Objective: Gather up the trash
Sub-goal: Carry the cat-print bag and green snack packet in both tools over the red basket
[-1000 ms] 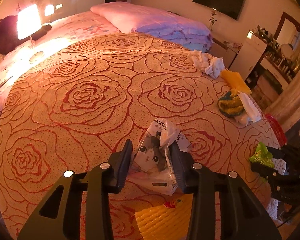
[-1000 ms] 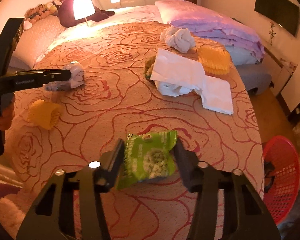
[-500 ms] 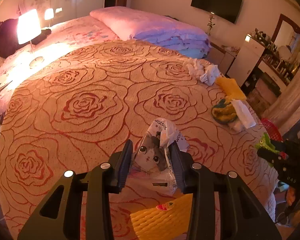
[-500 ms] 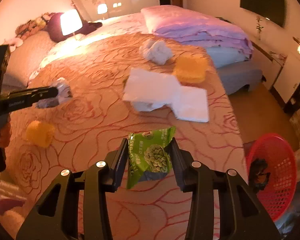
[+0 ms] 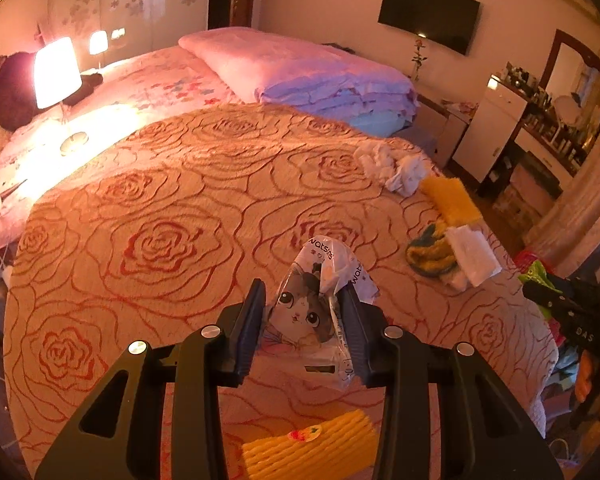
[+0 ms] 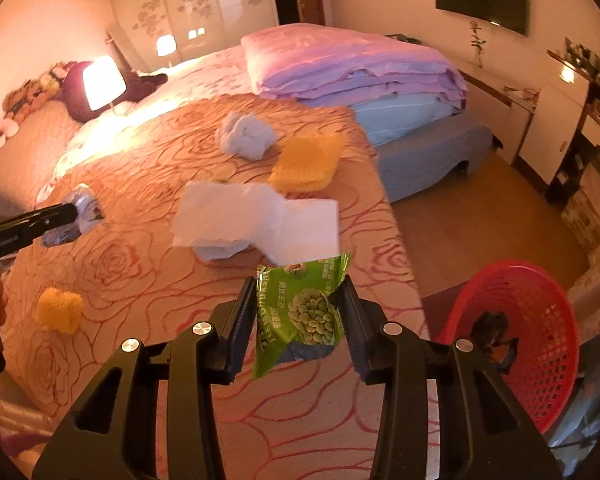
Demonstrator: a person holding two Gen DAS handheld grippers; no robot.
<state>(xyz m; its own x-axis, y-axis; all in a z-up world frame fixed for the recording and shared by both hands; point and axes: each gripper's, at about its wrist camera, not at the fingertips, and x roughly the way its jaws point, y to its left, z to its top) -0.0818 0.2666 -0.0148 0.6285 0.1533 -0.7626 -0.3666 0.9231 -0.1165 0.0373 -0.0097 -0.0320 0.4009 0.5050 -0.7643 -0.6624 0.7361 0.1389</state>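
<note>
My left gripper (image 5: pixel 302 320) has its jaws clenched on a crumpled plastic bag (image 5: pixel 320 312) with a cat face, its long axis running up and away from me, printed tip pointing toward the bed (image 5: pixel 160 208). My right gripper (image 6: pixel 300 320) grips a green snack packet (image 6: pixel 302 312), standing upright, lengthwise along the jaws. It hangs above the bed's edge, with the red basket (image 6: pixel 540 340) just right on the floor.

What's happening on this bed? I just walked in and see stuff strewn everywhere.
A person is collecting trash with two handheld tools. The left tool is clamped on a crumpled white plastic bag with a cat print, lifted off the rose-patterned orange bedspread. The right tool grips a green snack packet, near the red plastic basket beside the bed.
</note>
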